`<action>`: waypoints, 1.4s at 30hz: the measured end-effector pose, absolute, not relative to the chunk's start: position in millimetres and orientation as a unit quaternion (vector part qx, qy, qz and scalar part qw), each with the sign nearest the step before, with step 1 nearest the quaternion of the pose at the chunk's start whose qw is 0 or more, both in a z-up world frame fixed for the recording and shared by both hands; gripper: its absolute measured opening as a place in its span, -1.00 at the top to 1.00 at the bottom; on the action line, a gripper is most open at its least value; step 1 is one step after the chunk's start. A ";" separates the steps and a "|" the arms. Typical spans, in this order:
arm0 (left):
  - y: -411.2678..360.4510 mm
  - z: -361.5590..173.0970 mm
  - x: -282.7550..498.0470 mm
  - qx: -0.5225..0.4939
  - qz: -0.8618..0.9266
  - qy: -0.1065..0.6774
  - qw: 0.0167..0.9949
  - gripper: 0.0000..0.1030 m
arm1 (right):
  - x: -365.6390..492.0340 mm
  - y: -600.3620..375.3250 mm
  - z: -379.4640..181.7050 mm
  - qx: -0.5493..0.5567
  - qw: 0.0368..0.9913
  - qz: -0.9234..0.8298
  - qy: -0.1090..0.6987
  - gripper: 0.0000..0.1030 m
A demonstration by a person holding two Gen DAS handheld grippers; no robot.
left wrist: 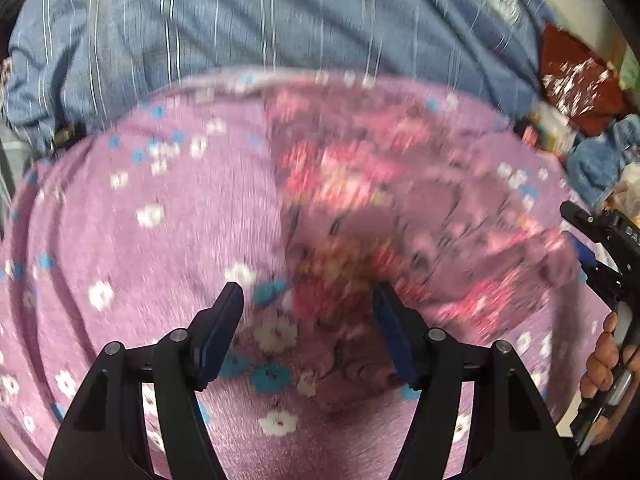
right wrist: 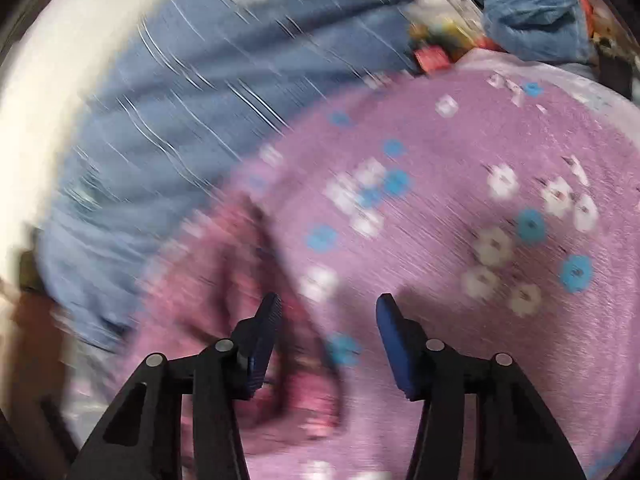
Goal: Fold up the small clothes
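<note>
A small pink garment with red and pink cartoon prints lies spread on a purple flowered blanket. My left gripper is open just above the garment's near edge, with nothing between its fingers. My right gripper is open over the blanket, and the garment's edge lies below its left finger. In the left wrist view the right gripper shows at the right edge, beside the garment's right side. Both views are blurred by motion.
A blue striped quilt lies bunched behind the blanket. At the far right are a red cloth, a blue cloth bundle and small packets. A white wall shows at the left of the right wrist view.
</note>
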State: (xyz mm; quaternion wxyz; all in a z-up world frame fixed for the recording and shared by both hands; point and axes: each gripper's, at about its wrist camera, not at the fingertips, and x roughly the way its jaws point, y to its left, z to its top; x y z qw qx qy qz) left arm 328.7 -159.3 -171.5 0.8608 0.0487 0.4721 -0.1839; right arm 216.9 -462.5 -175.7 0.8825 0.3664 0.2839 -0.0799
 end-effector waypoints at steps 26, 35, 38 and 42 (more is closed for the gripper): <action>-171.0 -189.0 386.0 0.054 -0.163 0.450 0.876 -0.38 | 327.7 -382.3 -167.6 0.293 0.885 0.030 0.362 0.80; -162.0 -199.7 403.3 0.046 -0.188 0.473 0.859 -0.63 | 362.3 -374.1 -186.9 0.262 0.879 -0.031 0.398 0.84; -149.2 -176.9 396.7 0.036 -0.172 0.437 0.882 -0.63 | 351.7 -358.3 -166.7 0.212 0.900 -0.045 0.379 0.68; -136.9 -157.3 396.2 0.022 -0.151 0.406 0.901 -0.63 | 338.6 -336.7 -139.7 0.144 0.923 -0.083 0.348 0.51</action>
